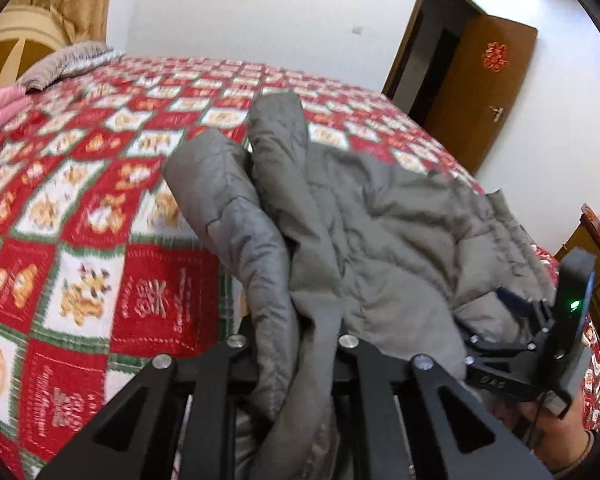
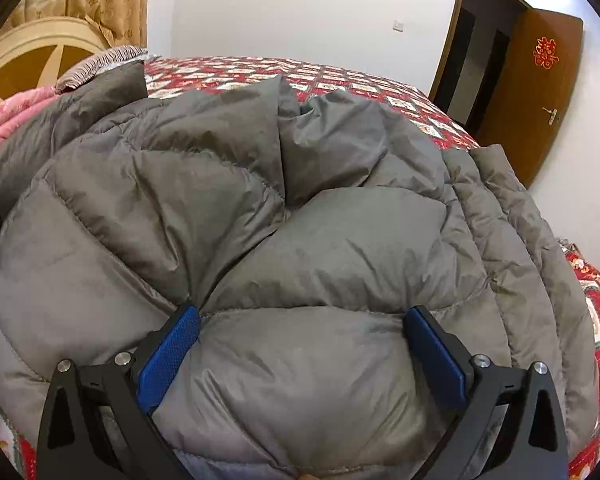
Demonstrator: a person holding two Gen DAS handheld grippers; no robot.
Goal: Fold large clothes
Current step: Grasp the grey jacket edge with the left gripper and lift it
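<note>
A large grey puffer jacket (image 1: 380, 232) lies on the bed. In the left wrist view my left gripper (image 1: 296, 344) is shut on a fold of the jacket, which hides its fingertips. One sleeve (image 1: 236, 208) trails up from the jaws. My right gripper (image 1: 540, 312) shows at the right edge, at the jacket's far side. In the right wrist view the jacket (image 2: 300, 208) fills the frame. My right gripper (image 2: 300, 320) has its blue pads (image 2: 172, 352) wide apart with a puffy panel bulging between them.
The bed has a red, white and green patterned bedspread (image 1: 80, 208). Pink bedding (image 1: 0, 108) and a grey pillow (image 1: 64, 64) lie at its head. A brown door (image 1: 480, 92) stands open in the white wall at the right.
</note>
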